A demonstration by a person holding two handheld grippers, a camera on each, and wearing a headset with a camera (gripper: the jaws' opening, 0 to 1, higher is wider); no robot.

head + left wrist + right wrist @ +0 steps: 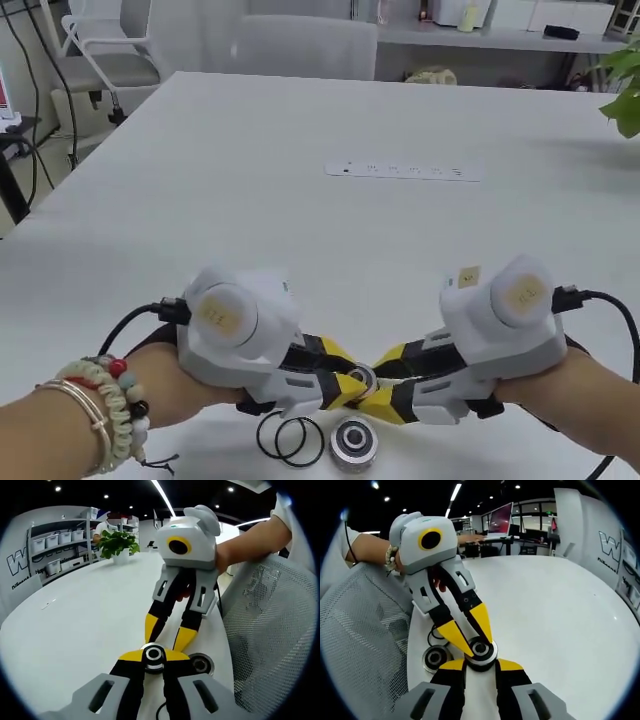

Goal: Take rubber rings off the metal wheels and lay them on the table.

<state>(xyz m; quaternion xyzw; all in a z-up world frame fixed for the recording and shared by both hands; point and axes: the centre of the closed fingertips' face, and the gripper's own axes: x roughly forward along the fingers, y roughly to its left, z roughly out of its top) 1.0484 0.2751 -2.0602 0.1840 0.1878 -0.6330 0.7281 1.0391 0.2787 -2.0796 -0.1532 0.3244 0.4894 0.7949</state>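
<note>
Rings (288,438) near table (300,220) edge, gripped wheel (360,380) beyond

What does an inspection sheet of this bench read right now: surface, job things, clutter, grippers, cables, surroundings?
Surface: white table, mostly bare.
Job's things: held wheel raised between both grippers; second wheel and two rubber rings lying on the table near its front edge.
Clutter: power strip mid-table.
Grippers: left gripper and right gripper both shut on the held wheel.
Cables: left cable and right cable, black, trailing from the grippers.
Surroundings: plant, chair, shelf.
</note>
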